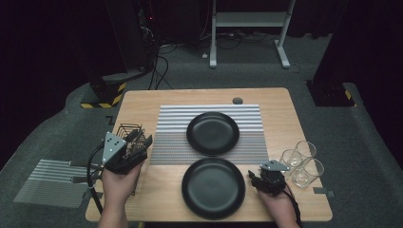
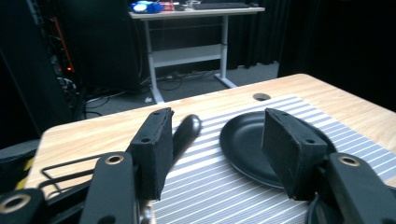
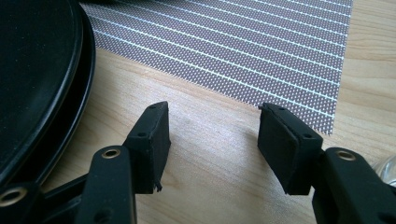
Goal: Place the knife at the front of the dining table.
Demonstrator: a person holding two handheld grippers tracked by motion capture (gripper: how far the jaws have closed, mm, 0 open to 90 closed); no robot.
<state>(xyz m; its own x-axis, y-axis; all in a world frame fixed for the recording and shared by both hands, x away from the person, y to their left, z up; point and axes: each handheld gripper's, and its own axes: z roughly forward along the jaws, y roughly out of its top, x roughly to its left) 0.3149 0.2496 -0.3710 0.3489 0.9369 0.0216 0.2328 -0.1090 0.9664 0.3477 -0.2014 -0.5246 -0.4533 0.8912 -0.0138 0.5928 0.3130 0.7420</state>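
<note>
My left gripper hovers over a black wire basket at the table's left edge. In the left gripper view my left gripper stands open, its pads apart with nothing pressed between them. A dark, blurred utensil handle leans just behind its left pad, above the basket's wire. My right gripper rests low to the right of the near black plate. In the right gripper view my right gripper is open over bare wood, with the plate's rim to its left.
A second black plate lies on the striped placemat in the table's middle. Three clear glasses stand at the right edge, close to my right hand. Another striped mat lies on the floor at the left.
</note>
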